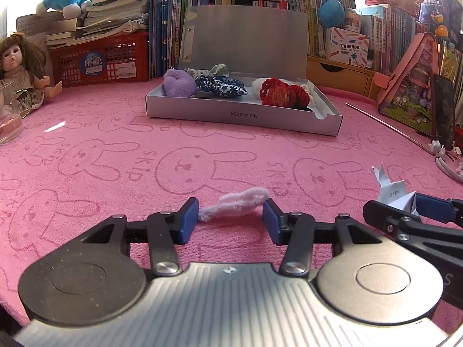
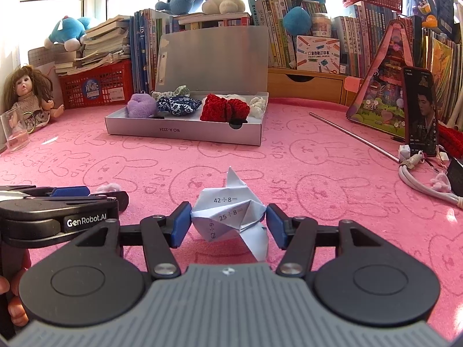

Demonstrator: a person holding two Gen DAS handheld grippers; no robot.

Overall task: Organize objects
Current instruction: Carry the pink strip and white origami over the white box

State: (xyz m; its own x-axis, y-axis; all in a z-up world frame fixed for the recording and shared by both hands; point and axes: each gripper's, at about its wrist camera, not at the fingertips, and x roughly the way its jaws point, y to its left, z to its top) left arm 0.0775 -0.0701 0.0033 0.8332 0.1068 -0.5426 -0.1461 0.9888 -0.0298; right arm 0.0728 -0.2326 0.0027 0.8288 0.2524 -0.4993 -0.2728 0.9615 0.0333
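Folded paper (image 2: 228,217), printed with sums such as 42÷8 and 25÷8, lies on the pink rabbit-print cloth (image 2: 318,159) between the 2 blue pads of the right gripper (image 2: 228,221). Both pads sit right at the paper's sides, the left one touching its edge; whether they are truly pressing it I cannot tell. The paper rests on the cloth, with one white flap trailing back toward the gripper body.

Just to its left, the left gripper (image 1: 230,218) stands wide apart around a pale fuzzy twist (pipe-cleaner-like, lilac-white) (image 1: 235,204) that lies flat on the cloth. The left pad touches one end of the twist, the right pad is at the other end, and nothing is lifted. In the left wrist view the paper (image 1: 396,193) shows at the right edge, beside the right gripper's dark fingers (image 1: 434,206).

Further back, well apart from both grippers, a grey cardboard box (image 2: 185,130) sits with its lid standing upright. Inside, from left to right, are a purple plush piece (image 2: 141,105), a blue-and-white patterned fabric bundle (image 2: 178,105), a red crocheted item (image 2: 224,108) and something white (image 2: 257,104) at the right end.

A doll (image 2: 27,95) and a glass (image 2: 14,133) sit at the far left; a phone (image 2: 421,110) stands at the right beside a thin metal rod (image 2: 356,133).
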